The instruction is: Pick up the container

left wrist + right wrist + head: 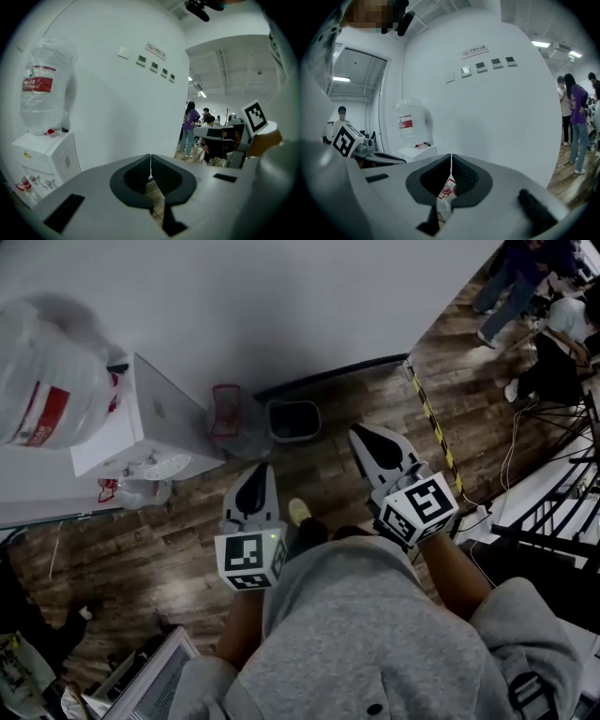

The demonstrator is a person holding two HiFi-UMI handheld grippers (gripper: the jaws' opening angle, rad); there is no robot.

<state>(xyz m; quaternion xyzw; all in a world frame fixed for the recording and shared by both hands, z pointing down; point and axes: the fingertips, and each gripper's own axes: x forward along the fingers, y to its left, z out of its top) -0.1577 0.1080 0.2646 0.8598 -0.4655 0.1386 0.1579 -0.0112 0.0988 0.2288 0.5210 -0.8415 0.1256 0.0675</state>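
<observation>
Presently the left gripper point(255, 476) and right gripper point(362, 435) are both hanging with jaws pressed together on nothing. They are well apart from the dark container point(293, 420), which is sitting on the floor by the wall. Reaching down with the jaws together is likely risking a shove that tips it. Shadow is hiding its inside, and neither gripper view is showing it.

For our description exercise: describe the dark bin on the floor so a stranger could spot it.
Find the white water dispenser by the white wall. To its right, where wall meets wood floor, sits the bin. It is dark and open-topped, unlike the red-framed thing beside it.
</observation>
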